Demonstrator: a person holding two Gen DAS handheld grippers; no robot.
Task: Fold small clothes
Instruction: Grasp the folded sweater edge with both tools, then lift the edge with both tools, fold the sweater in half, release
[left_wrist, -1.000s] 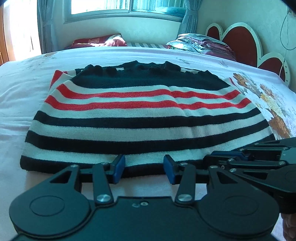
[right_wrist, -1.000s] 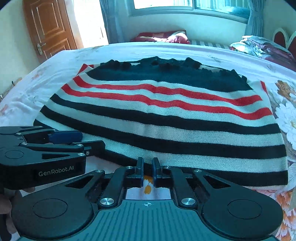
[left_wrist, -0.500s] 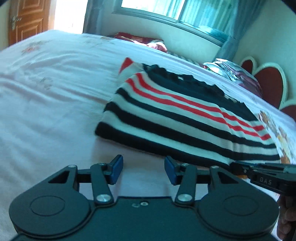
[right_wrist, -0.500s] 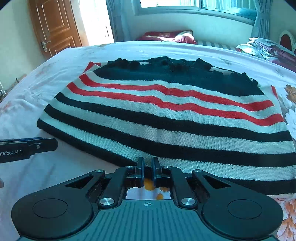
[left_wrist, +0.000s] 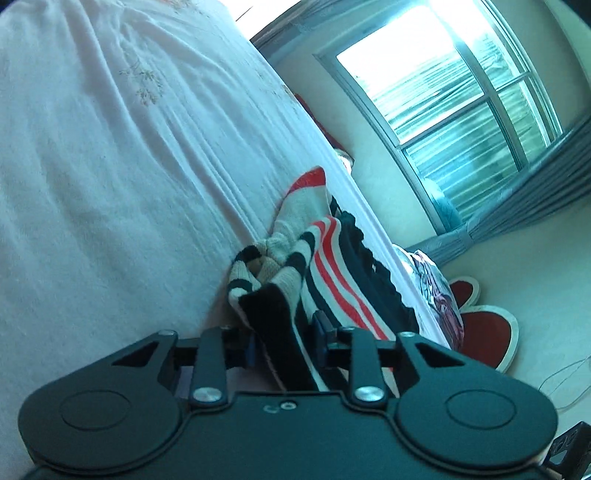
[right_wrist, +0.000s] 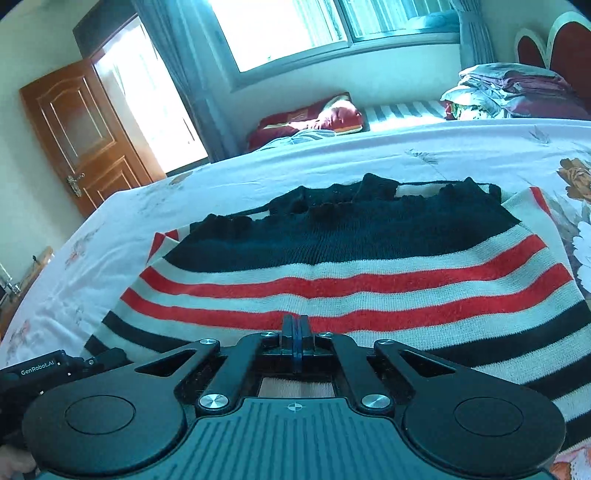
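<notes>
While the left gripper (left_wrist: 284, 341) clamps the striped sweater's (left_wrist: 334, 273) bunched hem, right-wrist view shows the right gripper (right_wrist: 294, 338) pressed closed, empty, over it on the bed (right_wrist: 332, 158), door (right_wrist: 85, 136) upper left.

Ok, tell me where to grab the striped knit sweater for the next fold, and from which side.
Grip the black bottom hem of the striped knit sweater, at its corners. It lies flat on the white bedsheet, hem nearest, so come in low from the near edge. The left tool has cloth between its fingers.

My bed (right_wrist: 258, 166) has a white sheet with a faint floral print. The striped sweater (right_wrist: 351, 288) lies on it, dead center, and a pile of folded bedding (right_wrist: 513, 92) sits at about 2 o'clock near the headboard.
</notes>
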